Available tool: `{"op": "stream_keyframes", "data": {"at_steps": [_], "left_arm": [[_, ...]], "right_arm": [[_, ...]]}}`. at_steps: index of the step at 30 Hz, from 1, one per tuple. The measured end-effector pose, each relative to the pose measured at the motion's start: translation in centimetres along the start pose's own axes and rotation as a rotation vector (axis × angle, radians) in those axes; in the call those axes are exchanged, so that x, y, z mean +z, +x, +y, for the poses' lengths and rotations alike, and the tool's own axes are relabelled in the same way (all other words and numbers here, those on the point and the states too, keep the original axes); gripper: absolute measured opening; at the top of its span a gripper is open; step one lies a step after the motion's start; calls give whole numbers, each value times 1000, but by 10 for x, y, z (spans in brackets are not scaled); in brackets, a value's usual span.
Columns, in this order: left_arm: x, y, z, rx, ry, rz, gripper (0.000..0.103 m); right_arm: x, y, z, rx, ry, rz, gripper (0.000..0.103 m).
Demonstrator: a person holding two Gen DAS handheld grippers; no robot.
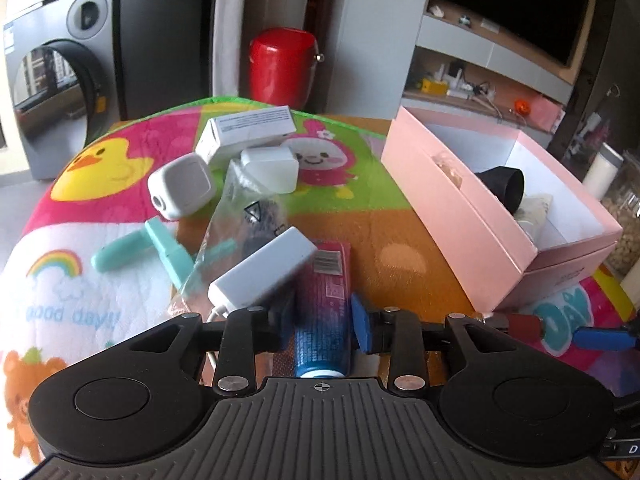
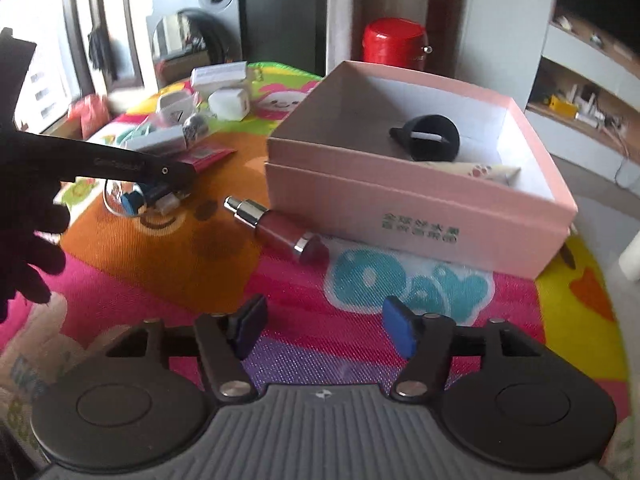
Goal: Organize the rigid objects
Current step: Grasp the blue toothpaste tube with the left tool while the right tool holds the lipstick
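So far the pink box (image 2: 420, 204) holds two items; a pile (image 1: 240, 200) remains upper left. Left gripper (image 1: 320, 320) straddles a tube (image 1: 322, 308), pads apparently not pressing; right gripper (image 2: 326, 328) stands apart, empty, near the bottle (image 2: 276, 228).

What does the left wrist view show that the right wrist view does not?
Only the left wrist view shows the blue tube lying between the left gripper fingers. Only the right wrist view shows the green print on the pink box front and the open right gripper. Both show the red bottle, the black ring in the box, and the red canister.
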State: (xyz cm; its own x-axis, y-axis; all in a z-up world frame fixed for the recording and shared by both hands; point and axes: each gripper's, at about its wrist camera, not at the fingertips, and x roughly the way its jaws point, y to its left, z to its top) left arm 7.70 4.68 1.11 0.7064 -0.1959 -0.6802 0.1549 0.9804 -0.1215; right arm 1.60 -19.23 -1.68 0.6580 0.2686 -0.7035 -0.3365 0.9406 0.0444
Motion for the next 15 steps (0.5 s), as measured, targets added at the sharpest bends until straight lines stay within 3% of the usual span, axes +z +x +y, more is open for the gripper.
{"op": "stream_keyframes", "data": {"at_steps": [7, 9, 12, 15], "left_arm": [[-26, -26, -7, -62, 18, 16, 34], [-38, -38, -12, -67, 17, 23, 34], [-56, -52, -17, -84, 4, 11, 34], [-68, -56, -22, -67, 25, -36, 34]], "right_arm": [[10, 16, 9, 59, 20, -48, 68], [15, 22, 10, 30, 14, -56, 68], [17, 25, 9, -105, 9, -71, 67], [11, 21, -1, -89, 77, -82, 67]]}}
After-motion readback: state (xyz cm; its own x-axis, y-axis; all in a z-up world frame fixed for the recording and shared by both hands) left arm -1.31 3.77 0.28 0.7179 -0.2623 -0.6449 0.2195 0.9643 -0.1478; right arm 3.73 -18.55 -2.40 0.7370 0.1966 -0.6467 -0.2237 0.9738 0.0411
